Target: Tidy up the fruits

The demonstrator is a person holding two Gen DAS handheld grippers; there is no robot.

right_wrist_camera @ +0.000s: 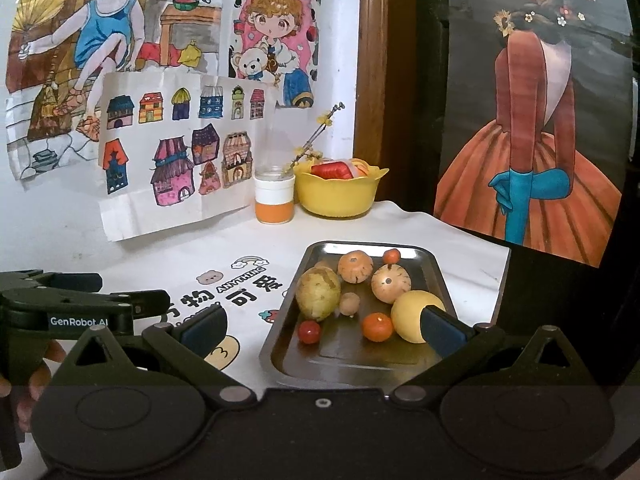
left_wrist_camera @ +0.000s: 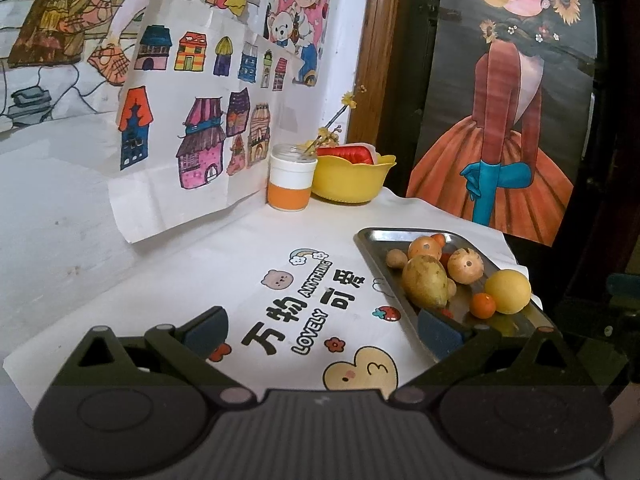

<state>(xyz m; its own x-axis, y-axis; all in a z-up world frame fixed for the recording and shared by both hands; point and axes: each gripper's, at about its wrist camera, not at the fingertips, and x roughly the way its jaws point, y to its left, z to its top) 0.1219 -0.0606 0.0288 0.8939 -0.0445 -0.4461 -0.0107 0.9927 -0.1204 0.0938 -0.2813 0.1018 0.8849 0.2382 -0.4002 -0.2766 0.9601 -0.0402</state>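
A steel tray (right_wrist_camera: pixel 280 360) (left_wrist_camera: pixel 370 238) on the white printed cloth holds several fruits: a yellow-green mango (right_wrist_camera: pixel 318 292) (left_wrist_camera: pixel 425 282), a round yellow fruit (right_wrist_camera: pixel 412 312) (left_wrist_camera: pixel 507 291), two tan round fruits (right_wrist_camera: pixel 355 266) (right_wrist_camera: pixel 391 283), a small orange (right_wrist_camera: pixel 377 326) (left_wrist_camera: pixel 483 305), a red cherry tomato (right_wrist_camera: pixel 309 331) and a small brown nut-like fruit (right_wrist_camera: pixel 349 303). My right gripper (right_wrist_camera: pixel 322 330) is open over the tray's near half, holding nothing. My left gripper (left_wrist_camera: pixel 324 330) is open over the cloth left of the tray, also seen as the left gripper (right_wrist_camera: pixel 80 304) held by a hand.
A yellow bowl (right_wrist_camera: pixel 340 196) (left_wrist_camera: pixel 352 184) with red and orange items stands at the back by the wall, beside a white-and-orange jar (right_wrist_camera: pixel 275 196) (left_wrist_camera: pixel 291 178) with a flower sprig. Paper drawings hang on the wall. The table edge drops off at the right.
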